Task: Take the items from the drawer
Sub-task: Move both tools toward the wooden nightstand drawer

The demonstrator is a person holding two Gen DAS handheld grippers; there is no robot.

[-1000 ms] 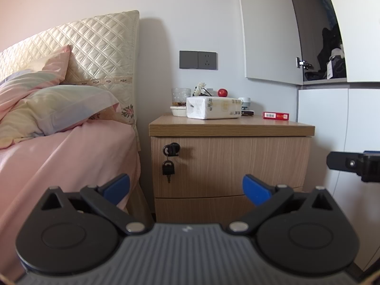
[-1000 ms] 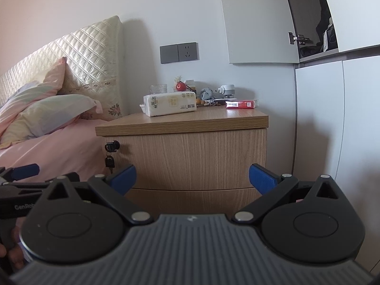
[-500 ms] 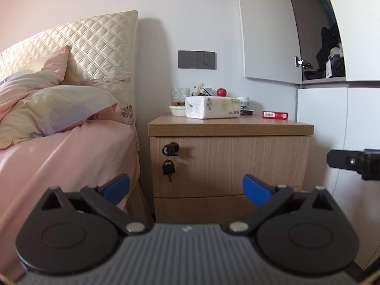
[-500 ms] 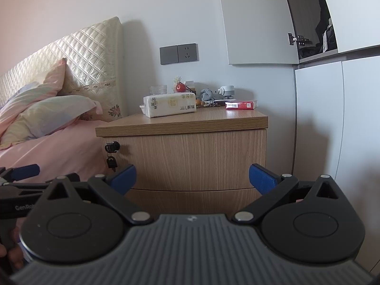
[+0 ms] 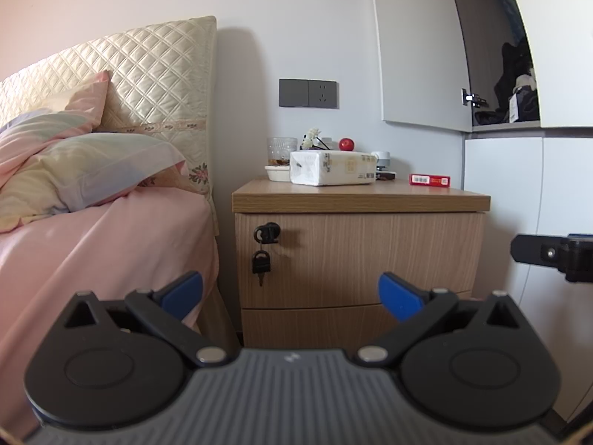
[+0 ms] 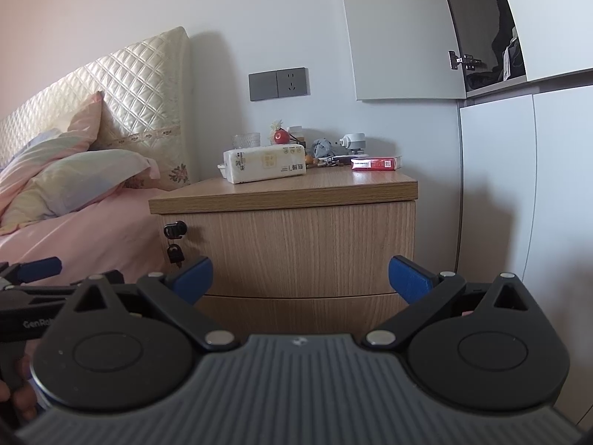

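each handheld unit has a grey ribbed housing with a small pale logo, two round black discs, black linkage arms with silver rivets, and blue fingertips. this holds for the left gripper (image 5: 290,291) and the right gripper (image 6: 300,276). white "genro" lettering marks the left unit's side; bare fingers (image 6: 16,400) show below it.

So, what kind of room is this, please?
Most likely a bedroom. A bed with a quilted headboard and pillows stands beside a wooden nightstand with drawers, and a white wardrobe is on the right.
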